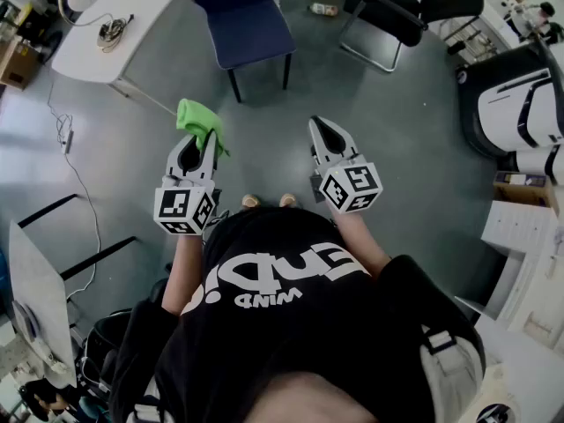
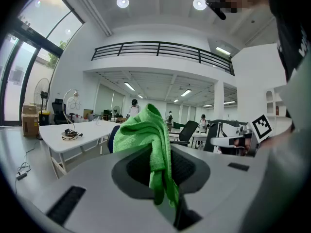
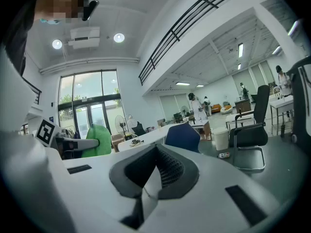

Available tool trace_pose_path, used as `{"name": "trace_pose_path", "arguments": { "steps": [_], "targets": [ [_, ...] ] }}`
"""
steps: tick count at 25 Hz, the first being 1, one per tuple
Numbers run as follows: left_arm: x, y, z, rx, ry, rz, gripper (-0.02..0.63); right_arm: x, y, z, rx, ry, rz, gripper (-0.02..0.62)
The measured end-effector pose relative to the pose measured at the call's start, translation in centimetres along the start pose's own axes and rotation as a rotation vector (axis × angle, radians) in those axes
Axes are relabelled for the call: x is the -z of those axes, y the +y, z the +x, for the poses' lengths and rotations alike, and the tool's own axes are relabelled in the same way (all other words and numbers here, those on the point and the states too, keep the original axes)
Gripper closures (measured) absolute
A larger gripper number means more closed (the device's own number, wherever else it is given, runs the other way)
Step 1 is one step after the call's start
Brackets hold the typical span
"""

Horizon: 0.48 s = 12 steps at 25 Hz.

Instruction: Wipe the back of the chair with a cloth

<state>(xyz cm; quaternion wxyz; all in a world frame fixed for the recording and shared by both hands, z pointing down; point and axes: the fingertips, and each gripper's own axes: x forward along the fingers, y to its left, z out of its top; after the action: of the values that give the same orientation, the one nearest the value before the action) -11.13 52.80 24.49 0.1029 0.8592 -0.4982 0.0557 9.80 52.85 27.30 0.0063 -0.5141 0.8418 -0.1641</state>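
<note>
Head view: we look steeply down from above the person's torso [image 1: 291, 324], with the floor [image 1: 264, 139] well below and both hand-held grippers mid-frame. Left gripper view rides on the left hand-held gripper [image 1: 197, 139] and faces roughly level across the room along its jaws; the green cloth [image 2: 146, 135] sits very close to the lens. Right gripper view rides the same way on the right hand-held gripper [image 1: 327, 132], also level, with plenty of ceiling in frame. All three views share the blue chair [image 1: 245, 16] and the white surface [image 1: 123, 25] ahead. Each gripper view catches the other hand-held gripper at its inner edge.
</note>
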Motion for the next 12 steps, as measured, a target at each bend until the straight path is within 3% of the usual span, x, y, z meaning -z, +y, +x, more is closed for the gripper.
{"name": "trace_pose_path", "arguments": {
  "steps": [12],
  "targets": [
    [0.3,3.0,-0.7,0.024,-0.004,-0.006,0.543,0.3,2.0,1.8,0.025,0.001,0.010,0.600]
  ]
}}
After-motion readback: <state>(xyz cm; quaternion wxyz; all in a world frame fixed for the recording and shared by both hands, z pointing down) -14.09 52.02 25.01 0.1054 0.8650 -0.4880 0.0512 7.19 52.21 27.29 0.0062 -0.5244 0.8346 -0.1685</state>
